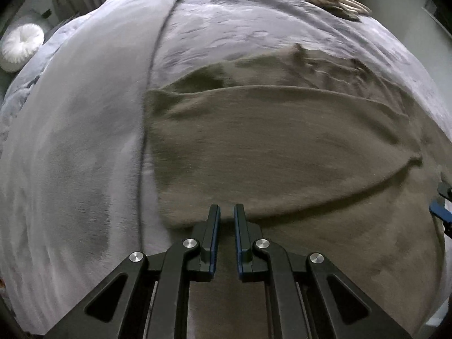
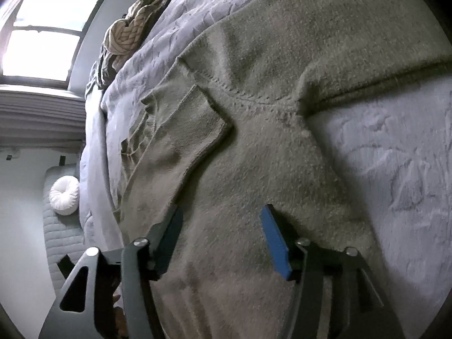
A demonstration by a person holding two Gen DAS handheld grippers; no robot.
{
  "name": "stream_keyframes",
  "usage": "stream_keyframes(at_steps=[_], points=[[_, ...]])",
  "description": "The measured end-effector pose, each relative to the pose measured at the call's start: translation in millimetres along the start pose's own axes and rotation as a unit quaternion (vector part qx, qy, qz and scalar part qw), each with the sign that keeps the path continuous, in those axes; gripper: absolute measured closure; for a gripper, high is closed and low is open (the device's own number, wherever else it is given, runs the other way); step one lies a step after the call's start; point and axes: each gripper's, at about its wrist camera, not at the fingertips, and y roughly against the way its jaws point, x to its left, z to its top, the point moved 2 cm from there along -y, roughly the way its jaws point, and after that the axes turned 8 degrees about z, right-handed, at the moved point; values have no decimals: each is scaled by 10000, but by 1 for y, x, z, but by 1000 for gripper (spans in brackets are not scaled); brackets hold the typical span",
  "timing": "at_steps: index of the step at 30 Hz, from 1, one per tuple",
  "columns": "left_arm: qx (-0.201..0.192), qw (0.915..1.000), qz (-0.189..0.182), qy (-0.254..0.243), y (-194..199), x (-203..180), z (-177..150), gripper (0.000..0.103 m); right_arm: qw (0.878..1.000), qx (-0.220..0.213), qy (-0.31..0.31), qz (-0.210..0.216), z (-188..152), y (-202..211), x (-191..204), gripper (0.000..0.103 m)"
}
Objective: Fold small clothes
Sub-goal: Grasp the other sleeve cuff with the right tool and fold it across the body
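An olive-brown knitted sweater (image 1: 282,147) lies spread on the grey bed cover (image 1: 70,141), with one part folded over so that a curved fold edge crosses it. My left gripper (image 1: 226,207) hangs over the sweater's near edge. Its jaws stand almost together, and I see no fabric pinched between them. In the right wrist view the sweater (image 2: 254,155) shows a sleeve laid across its body. My right gripper (image 2: 221,209) stands open just above the knit, its fingers wide apart and gripping nothing. A bit of the right gripper (image 1: 442,206) shows at the right edge of the left wrist view.
A beige knot-shaped knitted cushion (image 2: 127,31) lies at the far end of the bed cover (image 2: 381,155). A white round cushion (image 2: 64,195) sits on a padded surface beside the bed. A bright window (image 2: 50,22) is behind it.
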Motion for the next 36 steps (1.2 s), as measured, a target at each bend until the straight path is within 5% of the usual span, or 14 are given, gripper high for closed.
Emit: stream_keyframes(at_steps=[2, 5, 13, 25, 36], points=[[-24, 9999, 36, -102, 4, -10, -1, 91, 10000, -27, 10, 21, 1, 4, -1, 37], [-31, 9999, 138, -72, 9, -22, -3, 3, 9999, -102, -1, 61, 4, 14, -6, 31], [-73, 9989, 323, -327, 13, -55, 4, 1, 9985, -530, -110, -102, 21, 57, -30, 29], [291, 9981, -258, -469, 6, -121, 18, 1, 9733, -1955, -1078, -526, 60, 169, -120, 29], [356, 9953, -540, -716, 6, -171, 25, 1, 9476, -2677, -1706, 351, 106, 208, -162, 29]])
